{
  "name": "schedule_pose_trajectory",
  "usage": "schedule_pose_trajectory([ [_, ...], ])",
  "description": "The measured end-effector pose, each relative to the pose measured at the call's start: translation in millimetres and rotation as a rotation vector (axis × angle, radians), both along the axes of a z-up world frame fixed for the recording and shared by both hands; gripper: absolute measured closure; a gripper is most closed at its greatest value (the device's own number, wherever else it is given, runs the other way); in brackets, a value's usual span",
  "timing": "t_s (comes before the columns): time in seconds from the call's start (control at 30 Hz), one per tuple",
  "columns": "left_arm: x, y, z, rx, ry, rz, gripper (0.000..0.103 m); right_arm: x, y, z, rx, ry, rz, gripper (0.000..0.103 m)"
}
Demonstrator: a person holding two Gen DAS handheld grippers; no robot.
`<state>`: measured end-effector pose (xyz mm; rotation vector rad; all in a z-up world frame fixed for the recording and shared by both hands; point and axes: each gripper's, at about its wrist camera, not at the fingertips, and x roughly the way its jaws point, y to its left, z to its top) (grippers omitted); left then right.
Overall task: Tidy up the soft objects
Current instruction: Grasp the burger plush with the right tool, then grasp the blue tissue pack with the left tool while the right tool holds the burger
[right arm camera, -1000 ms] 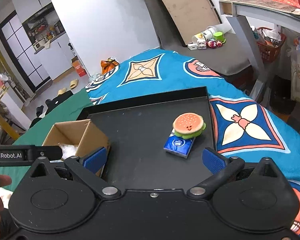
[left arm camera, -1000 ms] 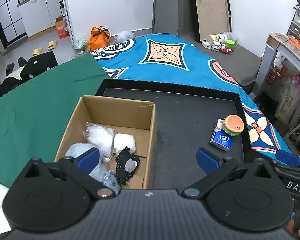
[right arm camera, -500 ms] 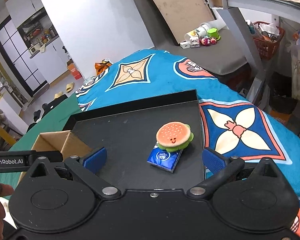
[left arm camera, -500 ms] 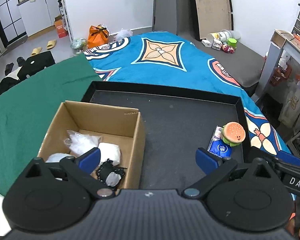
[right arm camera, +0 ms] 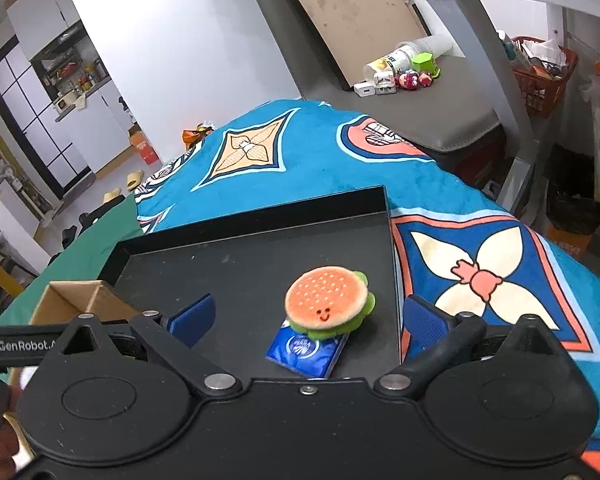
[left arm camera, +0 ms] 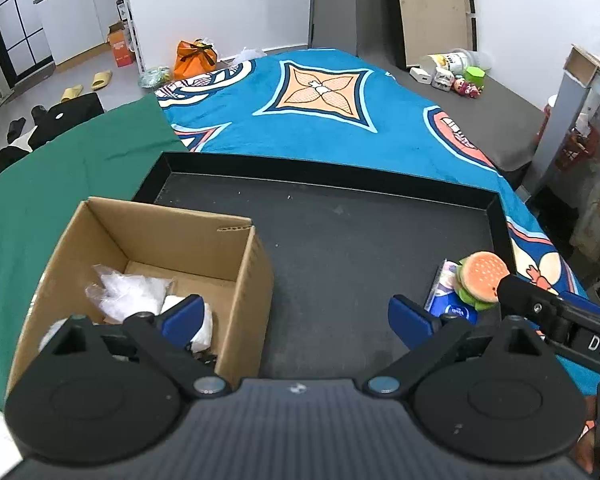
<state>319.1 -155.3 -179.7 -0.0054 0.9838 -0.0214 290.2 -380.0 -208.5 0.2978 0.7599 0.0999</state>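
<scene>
A burger plush [right arm camera: 326, 300] lies on a blue tissue pack [right arm camera: 306, 354] at the right side of the black tray [right arm camera: 240, 264]. My right gripper [right arm camera: 306, 320] hangs just over them, jaws wide and closing, the plush between the pads but untouched. In the left wrist view the burger plush [left arm camera: 482, 280] and tissue pack [left arm camera: 454, 312] sit at right. My left gripper [left arm camera: 296, 316] is open and closing over the right wall of the cardboard box [left arm camera: 172, 232], gripping nothing. A white plastic bag [left arm camera: 128, 292] and other soft items lie inside the box.
The tray rests on a blue patterned blanket [left arm camera: 324, 120], with a green cloth [left arm camera: 60, 168] to the left. A grey bench with small toys [right arm camera: 412, 76] stands behind. A table leg [right arm camera: 496, 92] and an orange basket [right arm camera: 548, 68] stand at right.
Both grippers have come forward and down. The burger plush now sits between the right gripper's fingers. The box has slid lower left in the left view. Both pairs of jaws have narrowed slightly.
</scene>
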Motion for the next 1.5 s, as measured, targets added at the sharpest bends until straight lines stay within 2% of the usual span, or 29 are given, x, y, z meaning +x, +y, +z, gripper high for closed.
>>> schedule_pose_trajectory([
  [0.23,14.6,-4.9,-19.0,0.003,0.018,0.001,0.017,8.4,-2.0,-17.5,-0.007,-0.036,-0.003,0.016],
  [0.57,27.7,-13.5,-25.6,0.044,0.006,0.009,0.018,19.2,4.6,-36.8,-0.049,-0.037,0.032,0.022],
  [0.63,27.8,-15.3,-19.8,0.056,-0.016,0.005,0.018,21.5,7.0,-39.6,-0.056,-0.034,0.037,0.029],
  [0.7,26.4,-16.4,-12.8,0.065,-0.049,0.002,0.018,23.0,8.9,-41.1,-0.057,-0.035,0.039,0.050],
  [0.8,25.8,-21.1,-6.7,0.061,-0.070,-0.017,0.018,22.6,7.5,-41.5,-0.036,-0.029,0.036,0.058],
  [1.0,26.1,-29.8,-6.4,0.070,-0.068,-0.008,0.018,12.7,-4.2,-34.6,-0.003,-0.046,0.012,0.065],
  [1.07,21.6,-32.8,1.1,0.065,-0.101,-0.021,0.019,10.3,-7.3,-33.4,0.008,-0.048,0.007,0.066],
  [1.17,16.1,-38.1,7.5,0.097,-0.133,-0.027,0.019,8.6,-10.0,-31.7,0.026,-0.052,0.005,0.068],
  [1.33,15.1,-51.8,3.6,0.061,-0.114,-0.078,0.019,7.0,-18.3,-27.5,0.037,-0.078,-0.027,0.069],
  [1.5,15.3,-72.2,-15.0,0.027,-0.062,-0.138,0.023,3.2,-35.3,-27.3,0.061,-0.082,-0.072,0.070],
])
